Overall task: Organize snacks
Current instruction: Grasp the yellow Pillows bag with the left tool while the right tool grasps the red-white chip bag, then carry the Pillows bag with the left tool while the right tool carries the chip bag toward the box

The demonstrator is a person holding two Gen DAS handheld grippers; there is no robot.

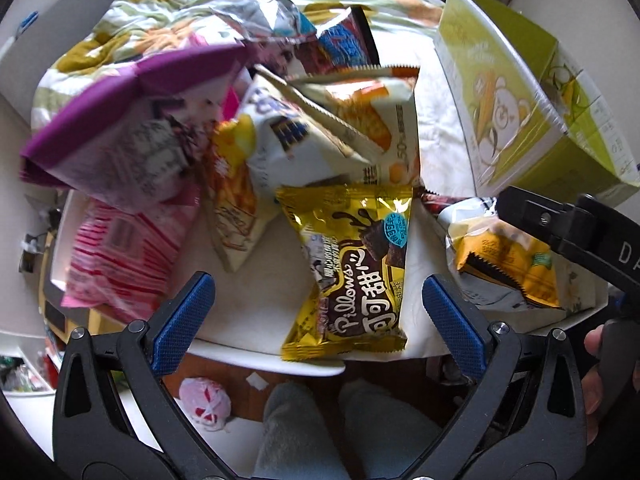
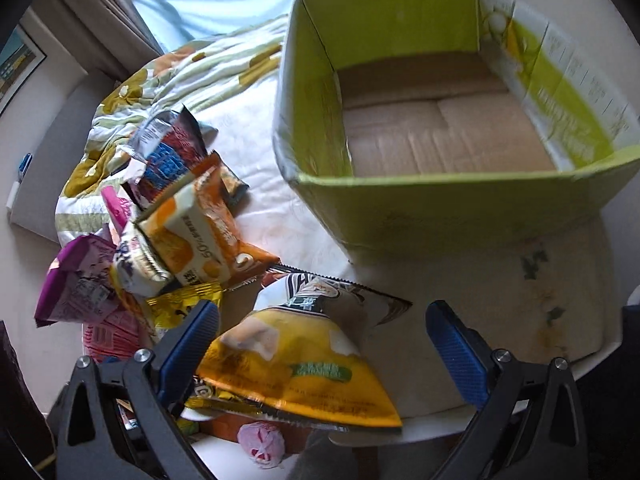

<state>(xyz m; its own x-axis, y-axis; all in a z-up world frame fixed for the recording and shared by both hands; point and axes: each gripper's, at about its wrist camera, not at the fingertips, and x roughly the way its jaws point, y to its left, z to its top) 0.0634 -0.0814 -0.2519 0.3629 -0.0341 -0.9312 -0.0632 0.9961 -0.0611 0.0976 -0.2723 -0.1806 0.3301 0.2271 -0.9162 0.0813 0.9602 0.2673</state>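
Down at the bottom of the left wrist view, the left hand-held gripper [image 1: 318, 312] stood spread wide with nothing between its blue-padded fingers [image 1: 182, 320]. Just above it, at the centre of the frame, lay a gold foil snack packet with brown chocolate print [image 1: 352, 272], its lower end reaching the near edge of the white surface [image 1: 248, 320]. Further up and to the left sat a loose heap: a pink-and-white striped pouch [image 1: 120, 256], a purple-topped bag [image 1: 120, 128] and a white-and-orange cracker packet [image 1: 372, 120]. At the upper right of that frame stood a lime-green cardboard box with a cartoon bear [image 1: 532, 112].

In the right wrist view, the right hand-held gripper [image 2: 322, 344] was likewise spread wide and held nothing. A yellow-and-white crinkled snack bag [image 2: 296, 360] lay between its fingers, close against the left one, clear of the right one. The heap of packets ran up the left side of this frame, and the green box [image 2: 440, 208] filled the upper right, open at the top with its brown cardboard floor showing bare. A floral yellow-and-green blanket [image 2: 168, 88] lay beyond the heap, at the upper left.
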